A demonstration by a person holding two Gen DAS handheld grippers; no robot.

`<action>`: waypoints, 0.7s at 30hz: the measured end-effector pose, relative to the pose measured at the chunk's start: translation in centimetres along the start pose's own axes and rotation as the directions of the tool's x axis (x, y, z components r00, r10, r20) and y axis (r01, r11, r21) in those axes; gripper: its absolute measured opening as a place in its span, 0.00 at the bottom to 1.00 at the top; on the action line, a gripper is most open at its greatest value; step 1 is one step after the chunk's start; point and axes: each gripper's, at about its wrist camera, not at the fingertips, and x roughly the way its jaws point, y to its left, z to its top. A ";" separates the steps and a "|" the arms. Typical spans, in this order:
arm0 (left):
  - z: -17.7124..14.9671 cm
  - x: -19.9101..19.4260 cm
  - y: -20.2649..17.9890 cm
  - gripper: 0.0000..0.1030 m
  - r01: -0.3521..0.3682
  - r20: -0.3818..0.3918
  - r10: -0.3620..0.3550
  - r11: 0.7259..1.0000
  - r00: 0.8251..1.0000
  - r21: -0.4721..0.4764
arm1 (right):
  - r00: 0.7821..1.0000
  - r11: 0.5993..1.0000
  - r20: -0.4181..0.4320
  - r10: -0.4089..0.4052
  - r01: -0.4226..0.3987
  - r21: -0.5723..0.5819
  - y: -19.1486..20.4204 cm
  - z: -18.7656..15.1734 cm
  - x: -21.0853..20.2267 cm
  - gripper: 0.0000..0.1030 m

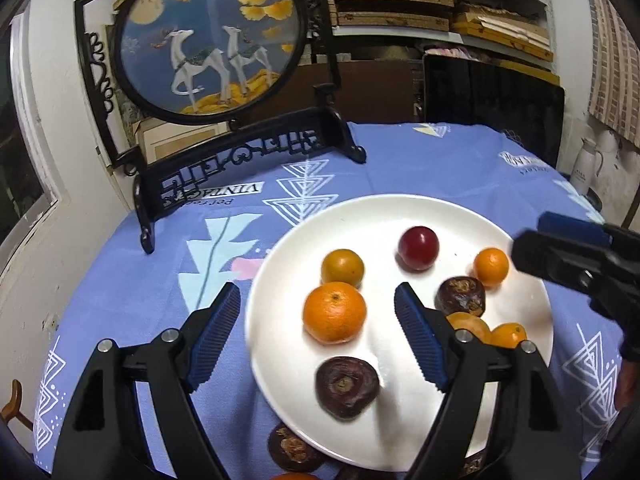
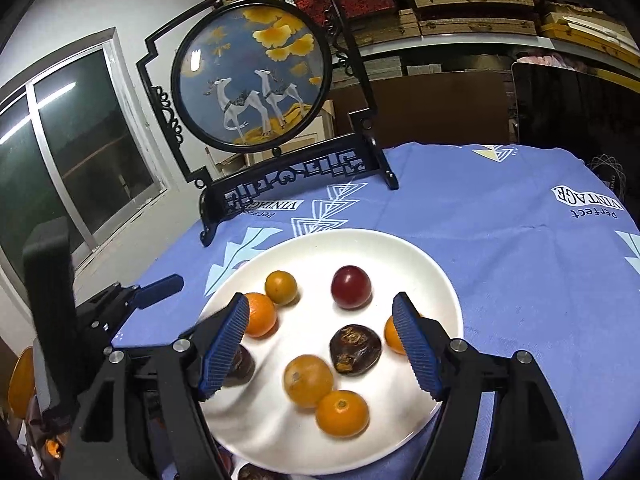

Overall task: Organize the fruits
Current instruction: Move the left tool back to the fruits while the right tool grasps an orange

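Note:
A white plate (image 1: 460, 216) (image 2: 420, 256) on the blue tablecloth holds several fruits: a large orange (image 1: 334, 312) (image 2: 259, 315), a yellow-orange fruit (image 1: 343, 267) (image 2: 281, 287), a red plum (image 1: 418, 248) (image 2: 351, 286), dark brown wrinkled fruits (image 1: 346, 386) (image 2: 354, 349), and small oranges (image 1: 491, 266) (image 2: 342, 413). My left gripper (image 1: 318, 308) is open and empty, hovering over the plate's left side around the large orange. My right gripper (image 2: 320, 316) is open and empty above the plate's middle; it shows at the right of the left wrist view (image 1: 560, 256).
A black-framed round deer picture stand (image 1: 208, 40) (image 2: 252, 76) stands at the table's back left. More dark fruits (image 1: 294, 450) lie on the cloth by the plate's near edge. Shelves with boxes (image 1: 400, 0) are behind. A white jug (image 1: 586, 164) is at the right.

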 end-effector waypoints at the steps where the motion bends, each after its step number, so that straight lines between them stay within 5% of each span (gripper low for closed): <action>1: 0.1 -0.3 0.5 0.75 0.000 0.008 0.000 1.000 1.000 -0.012 | 1.000 1.000 0.006 0.010 -0.010 -0.003 0.4 -0.3 -0.7 0.72; 5: -0.2 -2.1 2.2 0.82 0.020 0.037 -0.018 0.998 0.999 -0.054 | 1.000 0.996 -0.027 0.008 -0.010 -0.085 1.6 -3.3 -3.6 0.72; 12: -5.1 -5.5 3.9 0.85 0.061 0.007 -0.061 0.998 0.998 -0.019 | 0.977 0.962 -0.213 -0.029 -0.031 -0.273 4.5 -12.1 -7.2 0.71; 18: -9.2 -8.3 4.5 0.85 0.060 -0.043 -0.056 0.994 0.998 0.097 | 0.946 0.923 -0.323 -0.020 -0.106 -0.369 7.8 -14.8 -5.2 0.50; 21: -10.7 -9.7 3.6 0.85 0.089 -0.057 -0.080 0.980 0.995 0.179 | 0.930 0.940 -0.367 -0.026 -0.102 -0.326 7.6 -14.4 -2.9 0.46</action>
